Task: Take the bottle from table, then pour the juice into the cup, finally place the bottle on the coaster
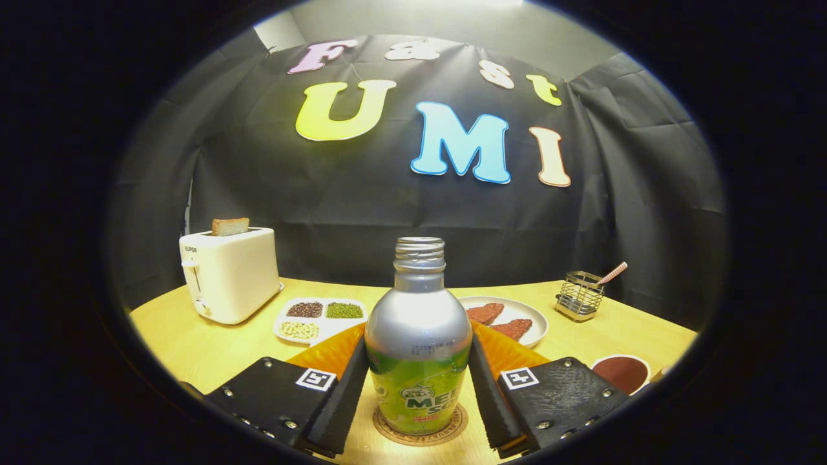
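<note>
1. Gripper (418, 387) around the bottle (418, 336), one finger (345, 394) against each side of its body; seemingly pinching it, though full contact on both sides hard to confirm.
2. Bottle upright between the fingers, cap off, standing on the round coaster (420, 438).
3. Just behind the bottle, an orange dish (326, 352), partly hidden by it and by the fingers.
4. Beside the right finger, near the table (194, 342) edge, a cup (621, 372) with dark liquid inside.
5. Beyond the dish, a divided tray (320, 320) of beans and seeds to the left, a plate (517, 320) with two reddish pieces to the right.
6. Farther left, a toaster (229, 274) with a slice of bread (230, 226) sticking up.
7. Farther right, a wire holder (579, 296) with a handle leaning out.
</note>
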Demonstrator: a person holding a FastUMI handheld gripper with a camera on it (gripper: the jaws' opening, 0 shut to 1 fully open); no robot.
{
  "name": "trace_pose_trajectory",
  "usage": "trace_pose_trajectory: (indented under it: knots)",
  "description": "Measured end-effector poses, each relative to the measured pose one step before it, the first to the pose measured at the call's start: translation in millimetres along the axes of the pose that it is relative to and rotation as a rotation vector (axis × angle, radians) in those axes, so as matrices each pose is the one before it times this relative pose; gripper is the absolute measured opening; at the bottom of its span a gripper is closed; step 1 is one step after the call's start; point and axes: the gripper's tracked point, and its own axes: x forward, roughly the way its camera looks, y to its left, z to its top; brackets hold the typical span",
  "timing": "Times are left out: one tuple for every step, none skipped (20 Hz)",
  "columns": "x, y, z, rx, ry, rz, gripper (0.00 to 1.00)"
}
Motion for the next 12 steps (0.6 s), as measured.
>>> trace_pose_trajectory:
  knots:
    - [1.2,-0.82,0.7,0.00701,-0.00529,-0.00275,0.78]
    - [-0.47,-0.4,-1.0,0.00732,-0.00581,0.00071,0.78]
    - [0.0,-0.06,0.69,0.00401,-0.00502,-0.00121,0.78]
    - [-1.08,0.23,-0.97,-0.00084,-0.00708,-0.00125,0.78]
    - [-0.99,0.43,0.59,-0.00583,0.00008,-0.00318,0.78]
    - [0.04,-2.63,-0.88,-0.0139,0.00767,-0.01509,0.79]
    - [-4.27,-0.56,1.77,-0.01247,0.00134,-0.0014,0.86]
    - [-0.49,2.65,6.26,-0.00303,-0.01032,0.01469,0.92]
    - [-0.8,2.5,6.17,0.00331,-0.02003,0.01337,0.98]
    - [-6.1,-3.24,12.73,0.00716,-0.01922,-0.00186,0.98]
    - [-5.27,-3.04,9.12,0.00874,-0.01107,-0.00328,0.97]
    - [-5.11,-2.58,9.53,0.01277,-0.00895,0.00063,0.97]
